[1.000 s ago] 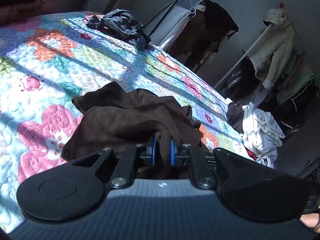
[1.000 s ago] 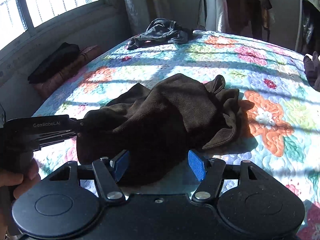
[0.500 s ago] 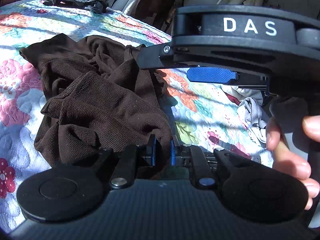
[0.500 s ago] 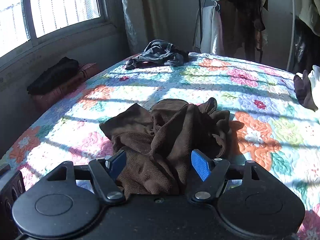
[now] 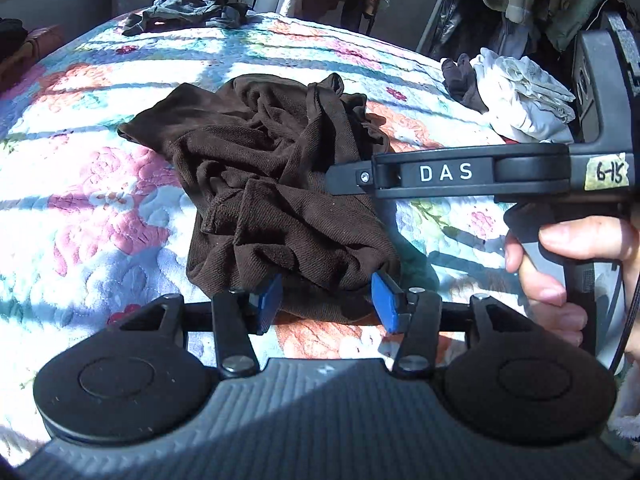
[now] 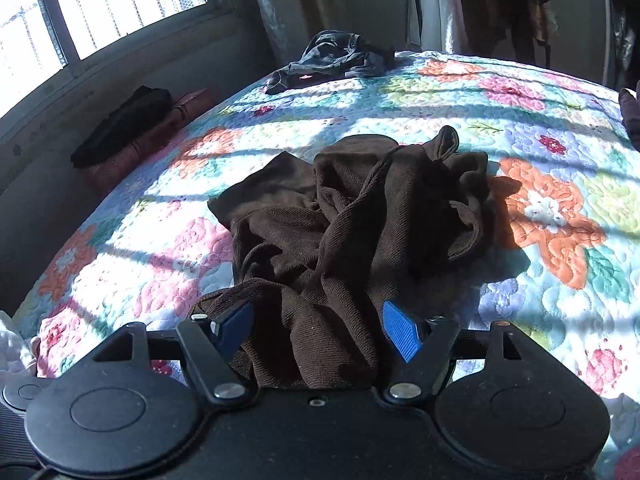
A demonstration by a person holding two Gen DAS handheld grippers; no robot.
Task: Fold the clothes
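1. My left gripper [image 5: 326, 300] is spread, holding nothing; my right gripper [image 6: 318, 330] is spread too.
2. The brown garment [image 5: 276, 188] lies crumpled on the quilt [image 5: 100, 184].
3. I'd pinch two separate hem corners, probably nearest me, then spread it flat.

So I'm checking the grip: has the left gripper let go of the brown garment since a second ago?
Yes. The left gripper was shut on the brown garment; now it is open, and the garment lies bunched on the floral quilt.
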